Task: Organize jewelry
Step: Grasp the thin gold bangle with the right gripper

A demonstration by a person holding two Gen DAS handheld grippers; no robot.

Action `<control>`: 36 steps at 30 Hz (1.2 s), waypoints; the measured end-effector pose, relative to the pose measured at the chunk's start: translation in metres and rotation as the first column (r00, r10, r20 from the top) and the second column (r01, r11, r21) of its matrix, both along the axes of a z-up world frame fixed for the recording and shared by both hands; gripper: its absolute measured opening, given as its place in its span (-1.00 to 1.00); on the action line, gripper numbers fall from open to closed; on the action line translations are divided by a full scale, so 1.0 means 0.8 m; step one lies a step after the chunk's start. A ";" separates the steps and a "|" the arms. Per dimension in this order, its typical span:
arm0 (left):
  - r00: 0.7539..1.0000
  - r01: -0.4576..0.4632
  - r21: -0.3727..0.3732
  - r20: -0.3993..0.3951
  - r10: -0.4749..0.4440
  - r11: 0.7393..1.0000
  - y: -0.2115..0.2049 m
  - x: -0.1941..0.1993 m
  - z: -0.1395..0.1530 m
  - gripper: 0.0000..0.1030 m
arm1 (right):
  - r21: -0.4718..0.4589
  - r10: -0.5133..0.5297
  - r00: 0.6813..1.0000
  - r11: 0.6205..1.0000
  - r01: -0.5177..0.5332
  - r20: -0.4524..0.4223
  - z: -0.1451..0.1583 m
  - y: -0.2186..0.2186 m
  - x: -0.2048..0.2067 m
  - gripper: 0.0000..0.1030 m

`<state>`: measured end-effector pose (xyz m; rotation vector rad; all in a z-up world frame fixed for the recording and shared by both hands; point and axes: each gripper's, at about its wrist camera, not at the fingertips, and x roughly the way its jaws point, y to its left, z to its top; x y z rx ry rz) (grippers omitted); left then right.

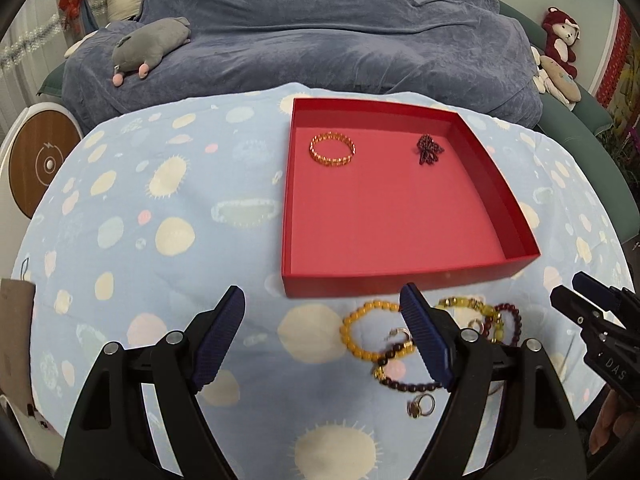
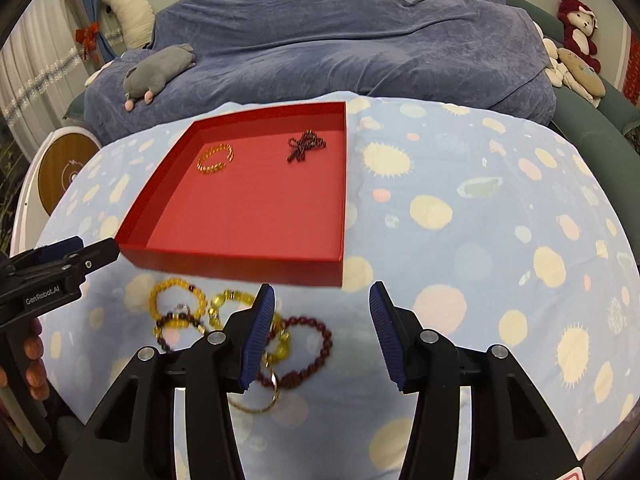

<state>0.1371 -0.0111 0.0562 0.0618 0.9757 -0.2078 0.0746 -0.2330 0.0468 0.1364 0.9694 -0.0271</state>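
Red cardboard forms the one tray [image 1: 400, 276], lying on the spotted blue cloth [image 1: 160, 208] just beyond both pairs of jaws. Two pieces lie in it, toward its far wall: one gold bead bracelet [image 1: 332, 149] and one dark bead strand [image 1: 429, 149] bunched in a knot, well apart from each other.

Between the tray and the jaws a heap of loose jewelry [image 2: 240, 332] rests on the cloth. In it I count one amber bead bracelet [image 1: 360, 334], one dark red bead bracelet [image 2: 316, 344], one yellow-green bead bracelet [image 1: 468, 304], one dark bracelet with gold links [image 1: 404, 376], and at least two small rings; the tangle and blur hide any exact total.

The left gripper [image 1: 322, 336] stands wide, nothing between its blue pads; the heap lies by its right finger. The right gripper [image 2: 320, 336] is parted too, empty, with the heap beside and under its left finger.

On the side of the left gripper "GenRobot.AI" can be read; the right one shows "DAS". Three plush toys sit on the draped sofa [image 1: 320, 40] far beyond.
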 end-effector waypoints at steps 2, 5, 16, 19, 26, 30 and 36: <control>1.000 -0.008 0.004 -0.012 0.008 1.000 0.003 -0.018 -0.009 0.48 | 0.001 0.008 1.000 1.000 -0.008 -0.019 -0.012 0.011 -0.017 -0.06; 0.999 -0.020 0.009 -0.037 0.021 1.000 0.007 -0.041 -0.023 0.48 | 0.005 0.017 0.999 1.000 -0.017 -0.048 -0.029 0.028 -0.035 -0.06; 0.997 -0.054 0.048 -0.059 0.057 0.997 0.027 -0.088 -0.049 0.47 | 0.012 0.011 0.996 1.000 -0.010 -0.085 -0.058 0.066 -0.036 0.07; 0.995 -0.067 0.045 -0.071 0.070 0.997 0.036 -0.090 -0.054 0.48 | 0.004 0.004 0.997 1.000 -0.004 -0.081 -0.060 0.072 -0.032 0.15; 0.992 -0.099 0.018 -0.082 0.100 0.995 0.049 -0.087 -0.057 0.48 | -0.032 -0.010 0.995 0.999 0.007 -0.095 -0.071 0.084 -0.022 0.30; 0.992 -0.098 0.009 -0.085 0.098 0.995 0.049 -0.086 -0.058 0.47 | -0.065 -0.020 0.995 0.998 0.014 -0.100 -0.078 0.087 -0.017 0.30; 0.992 -0.085 -0.006 -0.089 0.084 0.996 0.041 -0.085 -0.057 0.47 | -0.060 -0.011 0.996 0.998 0.006 -0.091 -0.076 0.079 -0.020 0.11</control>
